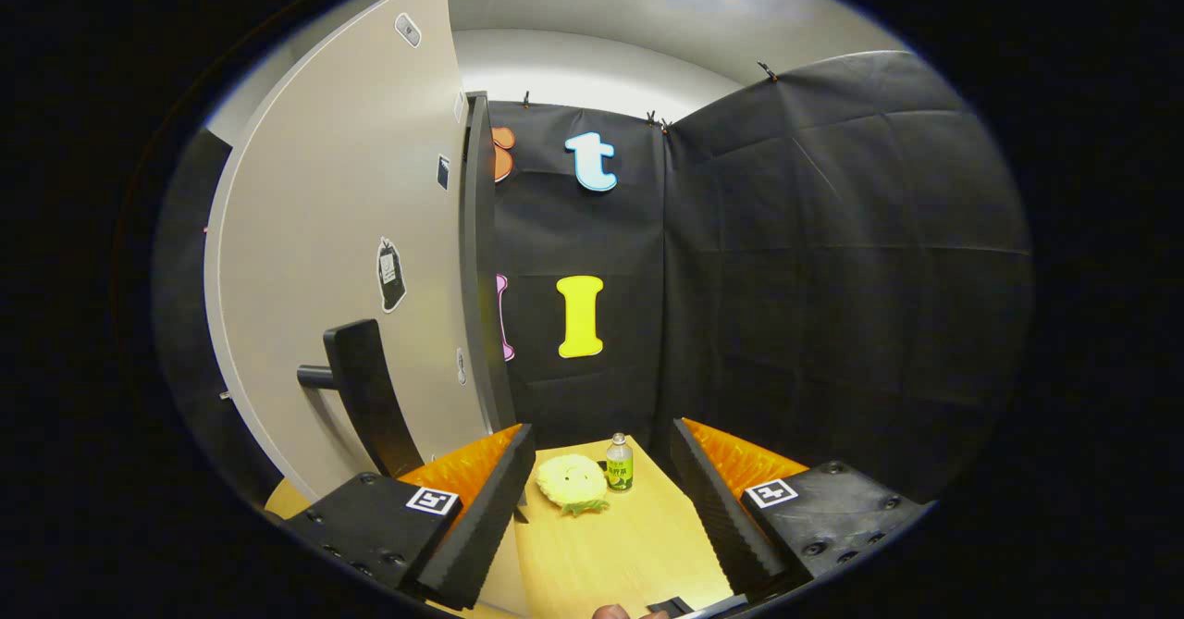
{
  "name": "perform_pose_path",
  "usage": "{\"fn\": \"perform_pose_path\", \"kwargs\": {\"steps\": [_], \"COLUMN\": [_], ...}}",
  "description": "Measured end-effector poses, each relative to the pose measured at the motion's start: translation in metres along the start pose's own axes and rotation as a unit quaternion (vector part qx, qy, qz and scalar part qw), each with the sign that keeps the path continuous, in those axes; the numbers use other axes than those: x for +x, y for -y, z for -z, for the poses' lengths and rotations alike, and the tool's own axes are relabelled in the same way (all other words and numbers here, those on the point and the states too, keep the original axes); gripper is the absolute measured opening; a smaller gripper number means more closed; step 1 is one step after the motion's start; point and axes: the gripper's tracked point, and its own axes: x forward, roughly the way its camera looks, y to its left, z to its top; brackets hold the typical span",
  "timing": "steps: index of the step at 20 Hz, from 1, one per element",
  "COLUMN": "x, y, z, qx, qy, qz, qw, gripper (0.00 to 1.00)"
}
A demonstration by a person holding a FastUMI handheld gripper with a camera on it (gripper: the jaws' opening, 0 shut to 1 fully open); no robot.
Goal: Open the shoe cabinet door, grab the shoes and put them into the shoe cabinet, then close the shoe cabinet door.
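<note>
The shoe cabinet's pale door (342, 230) stands upright to the left of my fingers, its dark edge (478, 258) facing me. A black handle (365, 388) juts from the door on a short bar, just behind and above my left finger (481, 499). My gripper (601, 443) is open, with nothing between its fingers, and it hovers over a light wooden tabletop (610, 545). Whether the door is swung out or flat against the cabinet I cannot tell.
A yellow plush toy (572, 482) and a small green-labelled bottle (619, 464) sit on the table just ahead, between my fingers. Black cloth walls close the booth behind and to the right. A fingertip (610, 612) and a dark object (668, 606) show at the table's near edge.
</note>
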Motion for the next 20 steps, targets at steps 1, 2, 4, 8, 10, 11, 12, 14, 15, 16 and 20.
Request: {"fn": "perform_pose_path", "kwargs": {"steps": [1, 2, 4, 8, 10, 11, 12, 14, 15, 16, 20], "x": [-0.003, -0.005, -0.012, -0.019, -0.018, -0.018, -0.017, -0.013, -0.010, -0.009, -0.018], "y": [-0.011, -0.023, -0.048, -0.089, -0.113, -0.125, -0.137, -0.162, -0.176, -0.191, -0.236], "z": [0.001, 0.002, 0.004, 0.005, 0.008, 0.009, 0.009, 0.012, 0.013, 0.015, 0.017], "qx": [-0.003, -0.006, -0.010, -0.019, -0.021, -0.020, -0.022, -0.024, -0.025, -0.022, -0.023], "qy": [-0.002, -0.002, -0.004, 0.002, 0.001, -0.001, 0.000, 0.001, 0.001, -0.001, -0.005], "qz": [-0.008, -0.016, -0.028, -0.023, -0.025, -0.027, -0.030, -0.037, -0.043, -0.053, -0.095], "qw": [1.000, 1.000, 1.000, 1.000, 0.999, 0.999, 0.999, 0.999, 0.999, 0.998, 0.995], "gripper": [0.97, 0.97, 0.97, 0.97, 0.97, 0.97, 0.97, 0.97, 0.97, 0.97, 0.98]}}
